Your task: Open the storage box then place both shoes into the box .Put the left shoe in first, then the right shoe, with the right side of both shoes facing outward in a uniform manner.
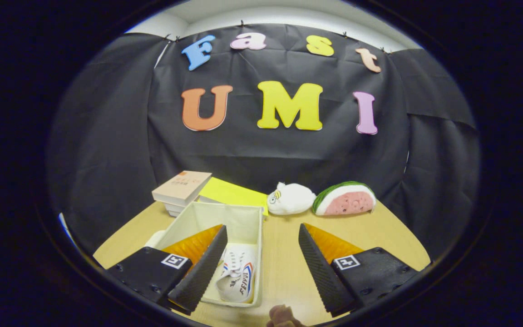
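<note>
A: Cream fabric, one storage box [184, 223], lid off, mouth up, long axis running away from the gripper [261, 268] toward the booth wall. Contents?

B: One white shoe [236, 276] with red and blue side stripes, lying at the near end of the box, sole side down as far as I can tell, its length along the box's long axis. Which shoe of the pair it is, I cannot tell.

A: Position against the fingers?

B: Fingers released, spread wide, nothing between the pads. The left finger [200, 268] hangs over the near part of the box; the shoe sits just inside that finger, left of the midline. The right finger [318, 268] is over bare worktop [279, 254], well apart from the box.

A: So any reach into the box, in my judgement, goes left and down.

B: Agreed. A second shoe I cannot place; a small brownish thing [282, 317] at the near edge is too cut off to name.

A: Surface and surroundings?

B: Pale wood worktop. Beyond the box: stacked books [180, 186], a yellow folder [232, 193], a white plush toy [290, 198], a watermelon-slice plush [345, 198]. Black cloth behind.
</note>
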The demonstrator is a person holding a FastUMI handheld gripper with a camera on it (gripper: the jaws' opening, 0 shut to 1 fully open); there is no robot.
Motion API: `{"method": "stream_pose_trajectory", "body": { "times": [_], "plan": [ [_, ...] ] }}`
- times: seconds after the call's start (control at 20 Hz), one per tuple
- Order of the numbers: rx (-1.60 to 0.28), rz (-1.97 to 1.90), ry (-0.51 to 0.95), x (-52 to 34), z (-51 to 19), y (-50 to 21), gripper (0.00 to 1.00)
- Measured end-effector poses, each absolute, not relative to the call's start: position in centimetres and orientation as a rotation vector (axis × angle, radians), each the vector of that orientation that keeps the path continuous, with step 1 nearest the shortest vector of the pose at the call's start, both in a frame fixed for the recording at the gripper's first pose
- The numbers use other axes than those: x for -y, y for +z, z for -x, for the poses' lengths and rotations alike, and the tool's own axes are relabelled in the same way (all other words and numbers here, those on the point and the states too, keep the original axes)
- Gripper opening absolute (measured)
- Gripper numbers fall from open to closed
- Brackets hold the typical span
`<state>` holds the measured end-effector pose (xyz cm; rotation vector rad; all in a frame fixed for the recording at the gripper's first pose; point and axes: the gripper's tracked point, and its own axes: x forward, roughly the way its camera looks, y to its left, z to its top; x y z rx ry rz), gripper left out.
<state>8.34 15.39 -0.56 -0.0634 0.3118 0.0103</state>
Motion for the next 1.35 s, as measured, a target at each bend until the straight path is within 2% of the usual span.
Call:
{"method": "stream_pose_trajectory", "body": {
  "times": [0.3, 1.0, 1.35],
  "plan": [
    [-0.172, 0.015, 0.026, -12.5, -5.3, 2.7, 1.00],
    [-0.035, -0.040, -0.005, -4.3, -2.7, 3.8, 1.00],
    [-0.084, -0.066, -0.013, -2.5, -3.8, 1.4, 0.99]
  ]
}}
